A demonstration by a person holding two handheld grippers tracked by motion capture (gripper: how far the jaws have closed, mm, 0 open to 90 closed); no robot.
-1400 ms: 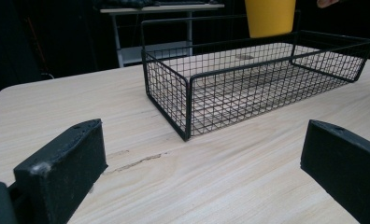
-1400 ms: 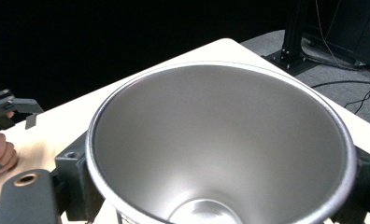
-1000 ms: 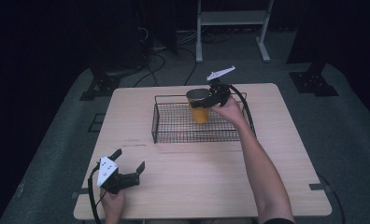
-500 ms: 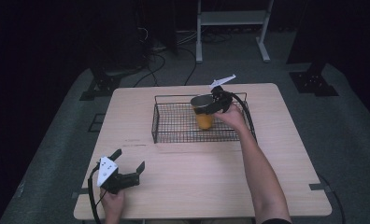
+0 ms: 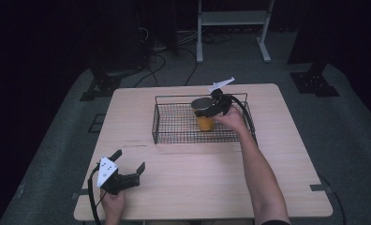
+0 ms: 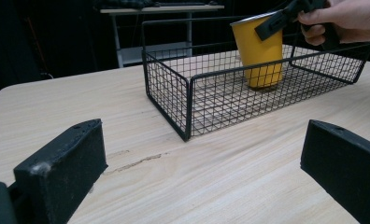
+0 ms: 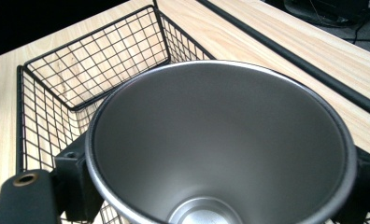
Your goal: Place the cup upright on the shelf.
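A yellow metal cup (image 5: 205, 122) with a silver inside (image 7: 220, 140) stands slightly tilted in the black wire basket (image 5: 154, 126), with its base at or just above the mesh floor. My right gripper (image 5: 203, 109) is shut on the cup's rim, one jaw on each side. In the left gripper view the cup (image 6: 260, 56) and the right gripper (image 6: 276, 21) show at the far end of the basket (image 6: 188, 93). My left gripper (image 5: 129, 159) rests open on the table's near left corner, with nothing between its jaws.
The basket sits on the far middle of the wooden table (image 5: 197, 178). A cable (image 5: 242, 104) trails from the right gripper over the basket's right end. A white shelf frame (image 5: 230, 18) stands on the floor beyond the table.
The right gripper has carried the cup a little toward the near right and down into the basket. The left gripper has not moved.
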